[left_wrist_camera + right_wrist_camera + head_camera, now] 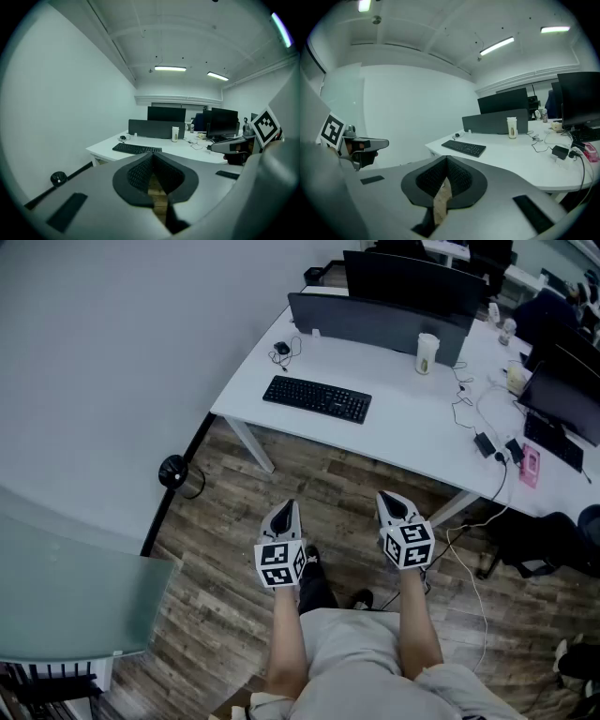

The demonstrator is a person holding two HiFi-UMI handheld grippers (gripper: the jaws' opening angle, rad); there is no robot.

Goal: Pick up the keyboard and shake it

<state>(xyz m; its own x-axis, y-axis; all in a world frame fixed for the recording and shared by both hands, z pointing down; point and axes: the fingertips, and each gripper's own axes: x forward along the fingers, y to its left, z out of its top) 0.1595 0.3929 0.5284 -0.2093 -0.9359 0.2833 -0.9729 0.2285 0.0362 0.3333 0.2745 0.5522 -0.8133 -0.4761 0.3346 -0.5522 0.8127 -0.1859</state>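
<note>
A black keyboard point(317, 398) lies flat near the left end of the white desk point(394, 423); it also shows in the left gripper view as the keyboard point(136, 149) and in the right gripper view as the keyboard point(463, 147). My left gripper point(282, 513) and right gripper point(391, 504) hang side by side over the wooden floor, well short of the desk. Both are shut with nothing between their jaws. Each points a little downward toward the desk.
On the desk stand a grey divider panel point(375, 326), dark monitors point(412, 282), a paper cup point(427, 353), a mouse point(282, 348), cables and a pink item point(530, 465). A glass-topped table point(66, 587) sits at lower left. A round black object point(172, 471) lies by the wall.
</note>
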